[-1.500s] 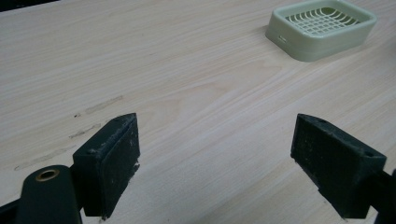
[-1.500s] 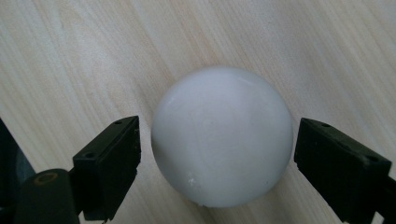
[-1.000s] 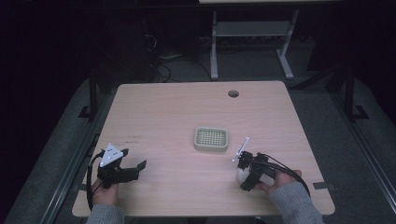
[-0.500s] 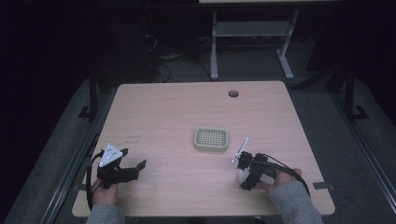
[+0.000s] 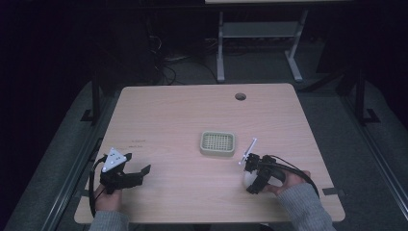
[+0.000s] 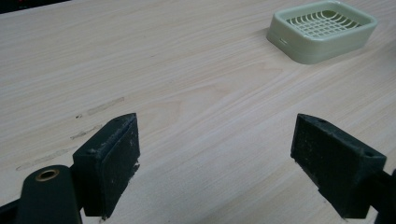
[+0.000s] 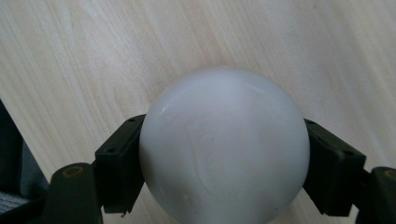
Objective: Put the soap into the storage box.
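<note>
From the high view, a wooden table (image 5: 183, 110) carries a pale green slatted soap dish (image 5: 217, 143) near its middle; the left gripper (image 5: 137, 174) rests near the front left corner, jaws apart and holding nothing, while the right gripper (image 5: 251, 179) sits toward the front right corner with a white object barely visible between its jaws. The left gripper view shows its two black jaws standing wide apart over bare wood, with the soap dish (image 6: 322, 29) farther off at the upper right, its grid of slats and raised rim plain and nothing in it; faint scuff marks (image 6: 100, 106) streak the wood nearby. The right gripper view gives what the high view cannot: a smooth, rounded white ball (image 7: 224, 147), possibly soap, clamped between the jaws at its widest part, close over the table. It looks stiff, fairly light and probably slippery, so a hold across the widest girth seems safest; pinched off-centre, it could squirt out. This view does not take in the dish.
</note>
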A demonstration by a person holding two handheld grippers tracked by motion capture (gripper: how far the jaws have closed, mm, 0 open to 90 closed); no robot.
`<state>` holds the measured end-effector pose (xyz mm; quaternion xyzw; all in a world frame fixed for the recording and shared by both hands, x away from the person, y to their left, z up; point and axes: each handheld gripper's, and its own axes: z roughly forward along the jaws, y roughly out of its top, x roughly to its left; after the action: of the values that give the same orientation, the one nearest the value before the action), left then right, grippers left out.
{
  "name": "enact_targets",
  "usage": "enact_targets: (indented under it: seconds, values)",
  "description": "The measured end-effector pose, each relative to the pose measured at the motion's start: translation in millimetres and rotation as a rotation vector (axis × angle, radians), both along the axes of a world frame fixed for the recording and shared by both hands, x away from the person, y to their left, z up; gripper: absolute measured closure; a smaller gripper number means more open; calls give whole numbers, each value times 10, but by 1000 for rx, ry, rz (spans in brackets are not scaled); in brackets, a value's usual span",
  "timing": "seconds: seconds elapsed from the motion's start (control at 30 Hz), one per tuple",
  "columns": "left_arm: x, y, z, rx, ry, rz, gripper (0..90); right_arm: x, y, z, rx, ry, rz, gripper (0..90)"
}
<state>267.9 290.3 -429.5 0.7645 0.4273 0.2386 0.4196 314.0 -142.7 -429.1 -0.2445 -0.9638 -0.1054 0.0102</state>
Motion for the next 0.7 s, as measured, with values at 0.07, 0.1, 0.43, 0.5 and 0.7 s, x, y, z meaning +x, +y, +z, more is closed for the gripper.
enact_targets:
  seconds: [0.07,0.1,0.43,0.5,0.7]
  values:
    - [1,-1,1,-1,0,3,152,10,-2,19,1,-9,2,237]
    - [2,-4,1,-1,1,2,152,20,-3,37,10,-2,2,237]
    - [15,-19,-5,-3,-3,1,152,144,2,178,23,-1,12,237]
    - [17,-23,-7,-5,0,0,152,177,21,210,23,0,15,237]
    - [16,-24,-8,1,3,-5,152,253,79,316,29,-9,24,237]
